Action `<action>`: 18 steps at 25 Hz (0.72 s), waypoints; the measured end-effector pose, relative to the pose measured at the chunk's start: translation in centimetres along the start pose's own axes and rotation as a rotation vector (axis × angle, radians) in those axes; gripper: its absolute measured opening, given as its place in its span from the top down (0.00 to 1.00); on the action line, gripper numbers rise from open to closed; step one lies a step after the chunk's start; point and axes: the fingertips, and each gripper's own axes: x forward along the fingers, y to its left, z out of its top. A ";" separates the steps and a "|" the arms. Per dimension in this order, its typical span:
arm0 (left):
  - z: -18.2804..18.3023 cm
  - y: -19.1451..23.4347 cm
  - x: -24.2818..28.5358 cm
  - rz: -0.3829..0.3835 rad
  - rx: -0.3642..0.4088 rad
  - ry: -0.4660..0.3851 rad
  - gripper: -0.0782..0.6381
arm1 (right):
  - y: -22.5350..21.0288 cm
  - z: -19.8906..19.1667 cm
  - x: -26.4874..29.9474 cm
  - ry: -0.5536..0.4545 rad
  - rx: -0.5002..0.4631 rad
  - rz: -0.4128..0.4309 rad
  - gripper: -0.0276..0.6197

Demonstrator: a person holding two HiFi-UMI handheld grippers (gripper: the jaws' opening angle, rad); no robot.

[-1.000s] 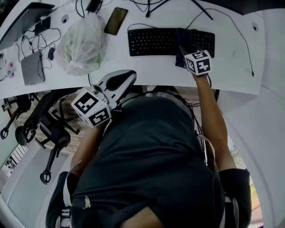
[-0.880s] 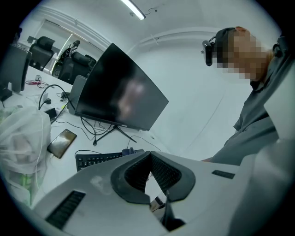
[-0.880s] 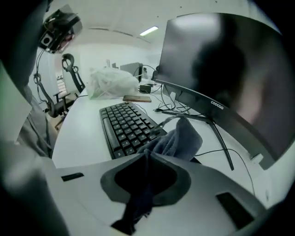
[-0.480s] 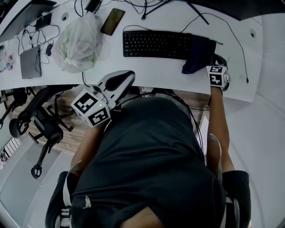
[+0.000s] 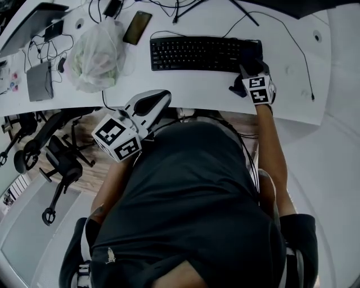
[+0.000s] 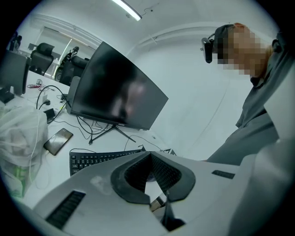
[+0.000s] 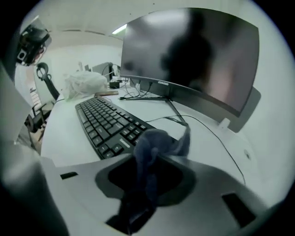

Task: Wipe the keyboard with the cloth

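My right gripper (image 7: 147, 180), jaws just now opening, sits slack around the dark cloth (image 7: 154, 140) bunched at the keyboard's (image 5: 191, 53) right end, upper right in head view: light, limp, unlikely to slip, so I judge its thick fold the best place to re-pinch; left gripper (image 6: 150, 173) clenched, empty.

This is an office. A long white desk (image 5: 185, 84) carries a black keyboard (image 5: 194, 53), a wide curved monitor (image 6: 115, 94) on a thin-legged stand, a phone (image 5: 137, 27), a flat grey device (image 5: 39, 81) and a tangle of cables (image 5: 45, 42) — ordinary desk-work gear. Black wheeled office chairs (image 5: 64, 160) stand on the wood-look floor beside the desk. Further back, more chairs (image 6: 46, 50) and another screen (image 6: 13, 73) sit at other desks — a shared room, with white walls and a strip light (image 6: 130, 10) overhead.
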 end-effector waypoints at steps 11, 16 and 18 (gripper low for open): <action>-1.2 0.2 -0.5 -0.006 -0.048 -0.017 0.88 | -2.8 0.5 -3.4 -0.127 0.235 -0.027 0.86; -1.5 -0.6 -0.2 -0.012 -0.004 0.012 0.88 | 1.6 3.1 1.1 -0.118 0.114 0.090 0.86; -1.6 -0.1 -0.9 0.008 -0.019 0.005 0.88 | -1.0 1.9 0.3 -0.111 0.174 0.021 0.86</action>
